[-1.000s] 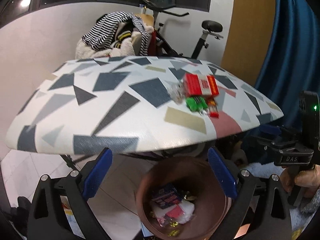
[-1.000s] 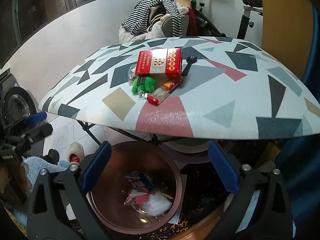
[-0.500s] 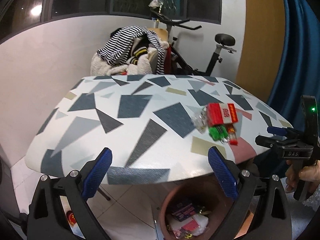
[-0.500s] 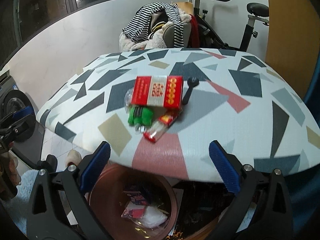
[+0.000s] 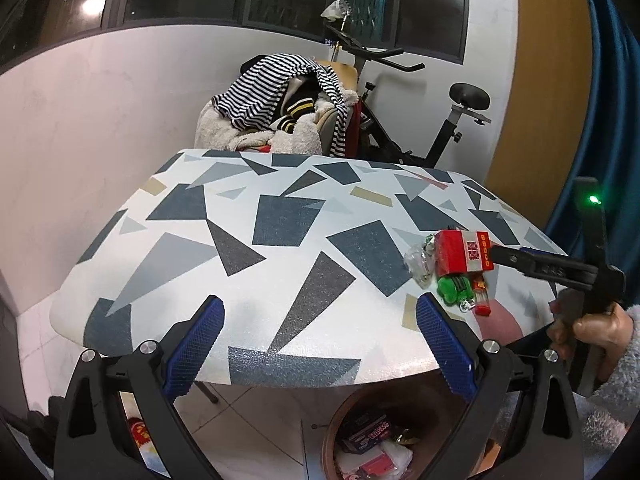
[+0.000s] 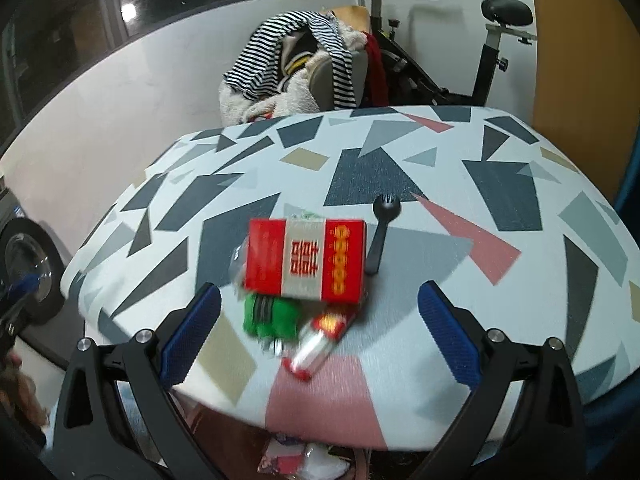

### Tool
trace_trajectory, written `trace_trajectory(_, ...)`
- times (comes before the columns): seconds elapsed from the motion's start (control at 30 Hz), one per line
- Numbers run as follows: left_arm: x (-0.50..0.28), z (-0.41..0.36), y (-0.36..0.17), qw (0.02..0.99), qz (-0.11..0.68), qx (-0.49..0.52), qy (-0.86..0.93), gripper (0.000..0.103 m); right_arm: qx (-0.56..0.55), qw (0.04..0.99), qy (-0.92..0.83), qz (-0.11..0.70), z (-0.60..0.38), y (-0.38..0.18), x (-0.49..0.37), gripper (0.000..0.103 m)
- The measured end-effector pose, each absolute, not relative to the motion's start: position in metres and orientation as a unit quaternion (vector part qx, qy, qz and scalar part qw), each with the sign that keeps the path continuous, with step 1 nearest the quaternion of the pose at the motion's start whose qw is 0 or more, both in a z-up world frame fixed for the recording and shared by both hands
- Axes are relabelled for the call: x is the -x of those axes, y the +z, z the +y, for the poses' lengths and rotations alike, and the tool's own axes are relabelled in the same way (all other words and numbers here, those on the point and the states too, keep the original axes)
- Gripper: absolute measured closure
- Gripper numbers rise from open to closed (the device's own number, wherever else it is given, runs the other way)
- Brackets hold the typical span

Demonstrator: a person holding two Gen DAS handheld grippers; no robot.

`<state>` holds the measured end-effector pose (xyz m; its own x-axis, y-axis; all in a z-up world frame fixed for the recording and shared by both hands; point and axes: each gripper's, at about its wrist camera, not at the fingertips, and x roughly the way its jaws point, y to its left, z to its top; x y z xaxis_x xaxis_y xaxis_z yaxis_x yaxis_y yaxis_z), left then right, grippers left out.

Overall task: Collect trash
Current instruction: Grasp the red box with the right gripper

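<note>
Step in hand: approach. The right gripper (image 6: 320,320), jaws spread and empty, faces the red box (image 6: 306,266) at frame centre on the table (image 6: 500,208). The left gripper (image 5: 320,344) is likewise spread. Next: close on the box, carry it to the bin (image 5: 332,440) at lower frame.

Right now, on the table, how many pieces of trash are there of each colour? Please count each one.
Red: 2, the box and the small pack
Green: 1, the wrapper
Black: 1, the spork
Clear: 1, the crumpled plastic
Total: 5 on the table
</note>
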<state>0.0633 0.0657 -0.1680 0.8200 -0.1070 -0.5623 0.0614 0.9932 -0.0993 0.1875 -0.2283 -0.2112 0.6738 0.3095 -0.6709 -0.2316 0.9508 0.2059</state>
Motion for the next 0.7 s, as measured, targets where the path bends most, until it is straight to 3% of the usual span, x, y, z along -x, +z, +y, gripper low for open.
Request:
trace_trajectory(0.57, -0.084, 0.081, -0.200, 0.942, 0.325, 0.070, -0.035, 0.009, -0.024, 0.907, 0.070, 0.414, -0.187, -0.239, -0.237, 0.006)
trace_trajectory(0.7, -0.088, 0.077, -0.201, 0.941, 0.328, 0.071, -0.043, 0.009, -0.025, 0.915, 0.094, 0.392, -0.196, -0.230, -0.230, 0.014)
